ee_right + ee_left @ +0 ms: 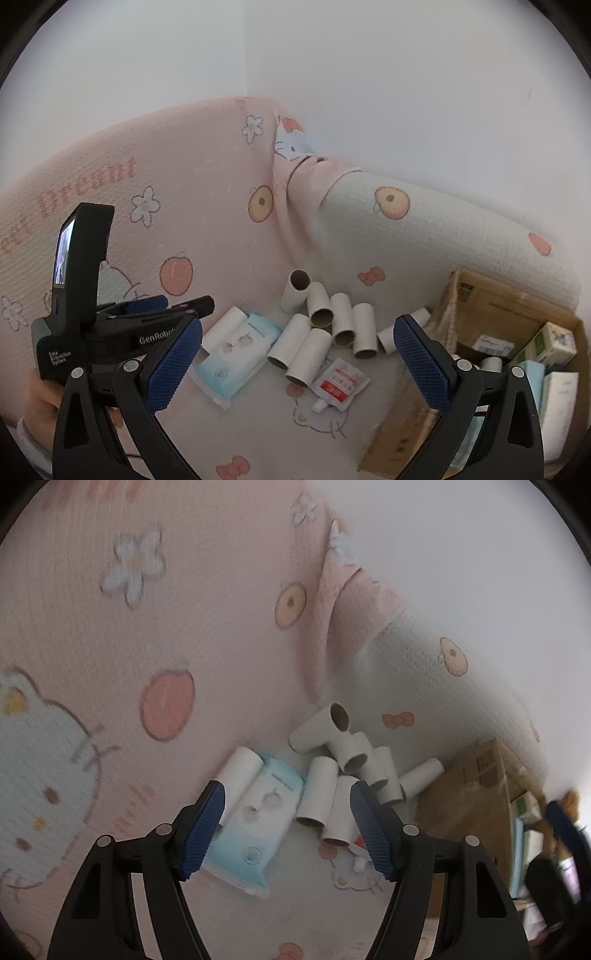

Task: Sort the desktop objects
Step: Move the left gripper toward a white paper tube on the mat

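Several white cardboard tubes (321,792) lie in a heap on the pink cartoon-print cloth (207,635); they show in the right wrist view (314,343) too. A light blue wipes pack (255,823) lies left of them, also in the right wrist view (236,354). A small red-and-white spout pouch (338,382) lies in front of the tubes. My left gripper (288,827) is open and empty, just above the wipes pack and tubes. My right gripper (295,362) is open and empty, farther back. The left gripper's body (122,325) shows at the left.
An open cardboard box (476,295) with cartons and packs inside stands to the right of the heap, also in the left wrist view (469,797). A white wall rises behind the cloth-covered backrest. A hand (40,402) holds the left device.
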